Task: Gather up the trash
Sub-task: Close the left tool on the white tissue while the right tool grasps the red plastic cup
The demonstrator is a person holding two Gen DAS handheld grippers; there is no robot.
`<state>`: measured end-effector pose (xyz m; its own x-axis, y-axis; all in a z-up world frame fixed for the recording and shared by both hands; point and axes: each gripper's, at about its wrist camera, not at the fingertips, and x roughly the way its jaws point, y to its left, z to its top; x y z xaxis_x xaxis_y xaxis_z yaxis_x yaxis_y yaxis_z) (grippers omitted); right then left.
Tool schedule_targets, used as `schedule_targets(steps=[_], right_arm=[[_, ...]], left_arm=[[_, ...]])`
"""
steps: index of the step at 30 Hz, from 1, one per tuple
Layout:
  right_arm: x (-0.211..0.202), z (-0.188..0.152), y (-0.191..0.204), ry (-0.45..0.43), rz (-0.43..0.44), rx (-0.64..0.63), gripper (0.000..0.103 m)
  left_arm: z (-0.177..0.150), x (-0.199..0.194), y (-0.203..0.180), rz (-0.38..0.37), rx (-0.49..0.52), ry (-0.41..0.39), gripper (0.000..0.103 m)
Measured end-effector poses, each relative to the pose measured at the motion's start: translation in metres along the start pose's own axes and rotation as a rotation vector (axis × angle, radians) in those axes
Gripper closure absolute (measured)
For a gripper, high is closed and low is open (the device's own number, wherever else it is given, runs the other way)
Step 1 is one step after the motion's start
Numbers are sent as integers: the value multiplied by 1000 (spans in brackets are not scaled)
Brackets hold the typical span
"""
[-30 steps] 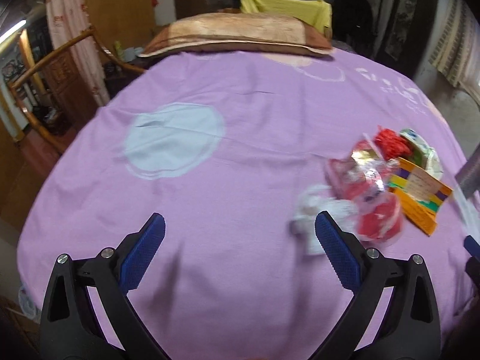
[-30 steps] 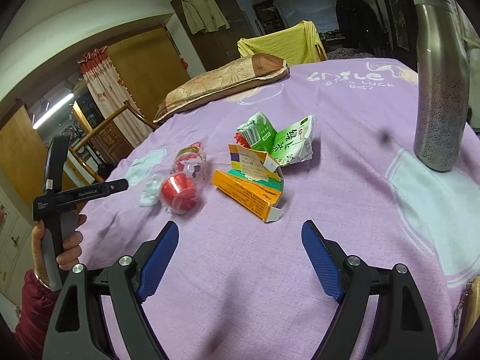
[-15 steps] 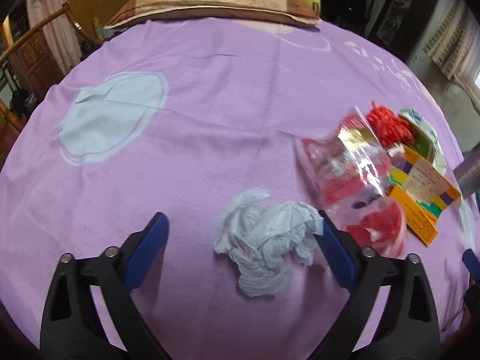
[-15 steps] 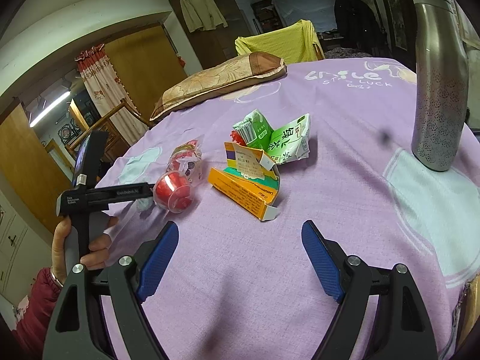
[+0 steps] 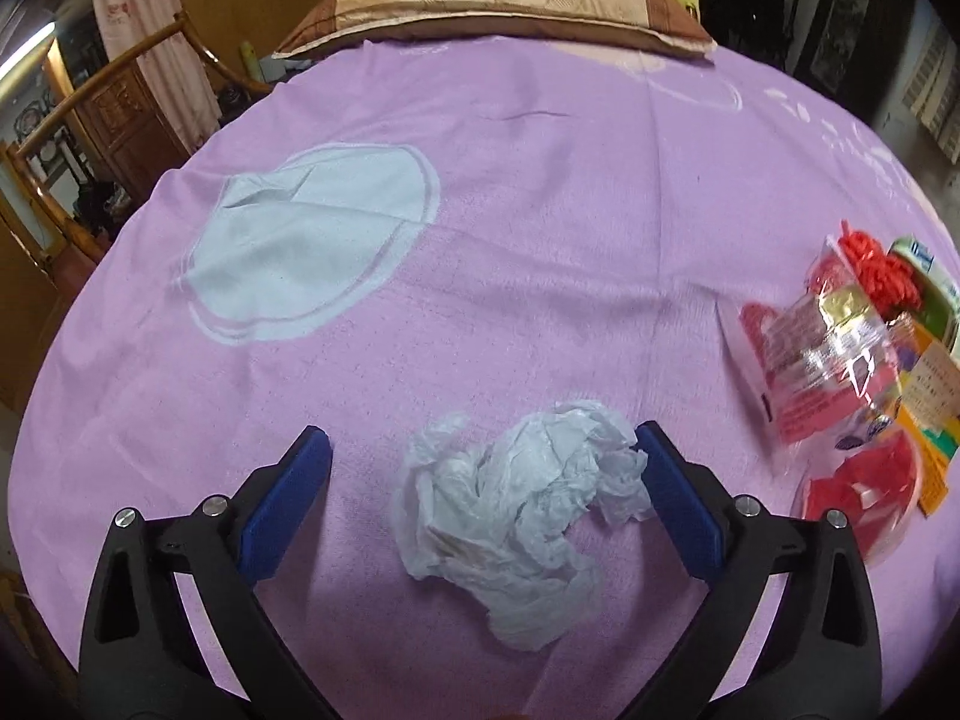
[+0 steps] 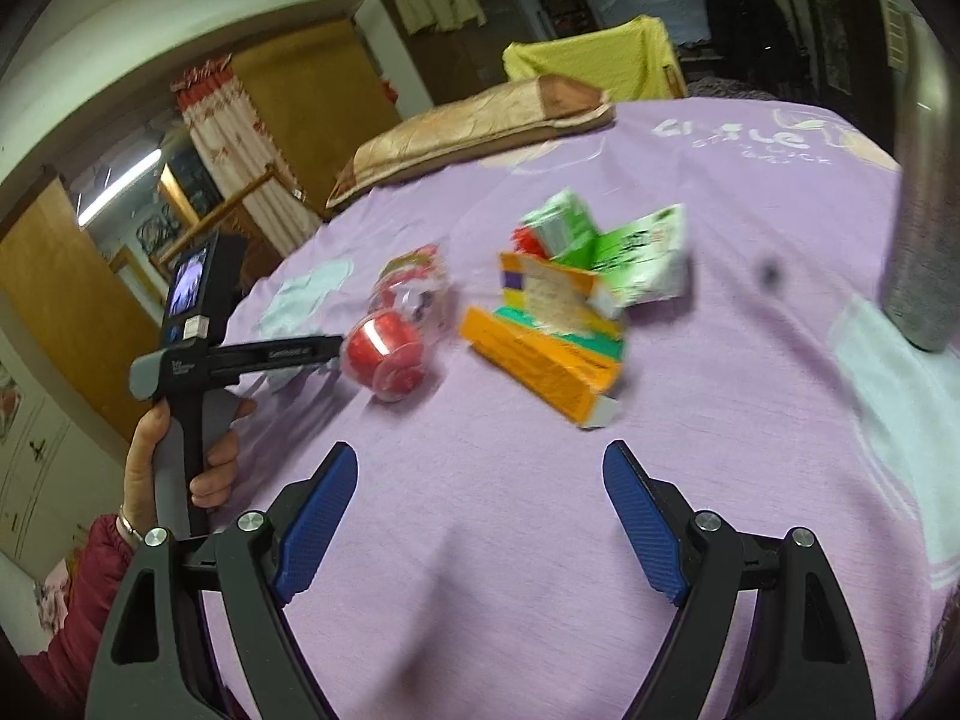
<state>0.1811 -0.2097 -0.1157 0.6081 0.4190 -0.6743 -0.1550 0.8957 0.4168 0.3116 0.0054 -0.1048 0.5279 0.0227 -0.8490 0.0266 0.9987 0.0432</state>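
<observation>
Crumpled tissue [image 5: 516, 516] sits between spread fingers of left gripper [image 5: 480, 474], brushing right pad; right gripper [image 6: 480, 516] agape, empty, farther off.

A soft, matt purple cloth [image 5: 540, 228] covers the bed. The crumpled tissue [image 5: 516, 516] is thin, wrinkled white paper. The clear wrapper [image 5: 822, 372] is glossy, crinkled plastic. The orange box [image 6: 546, 360] looks like matt cardboard. The bottle [image 6: 924, 192] is brushed grey metal. The tongs' pads [image 6: 318, 516] are ribbed blue plastic.
</observation>
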Motion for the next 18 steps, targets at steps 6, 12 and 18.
schedule_targets(steps=[6, 12, 18], right_arm=[[31, 33, 43, 63, 30, -69, 20], [78, 52, 59, 127, 12, -34, 21], [87, 55, 32, 127, -73, 52, 41]], left_arm=[[-2, 0, 1, -8, -7, 3, 6], [-2, 0, 2, -9, -8, 3, 6], [-1, 1, 2, -8, -7, 3, 6]])
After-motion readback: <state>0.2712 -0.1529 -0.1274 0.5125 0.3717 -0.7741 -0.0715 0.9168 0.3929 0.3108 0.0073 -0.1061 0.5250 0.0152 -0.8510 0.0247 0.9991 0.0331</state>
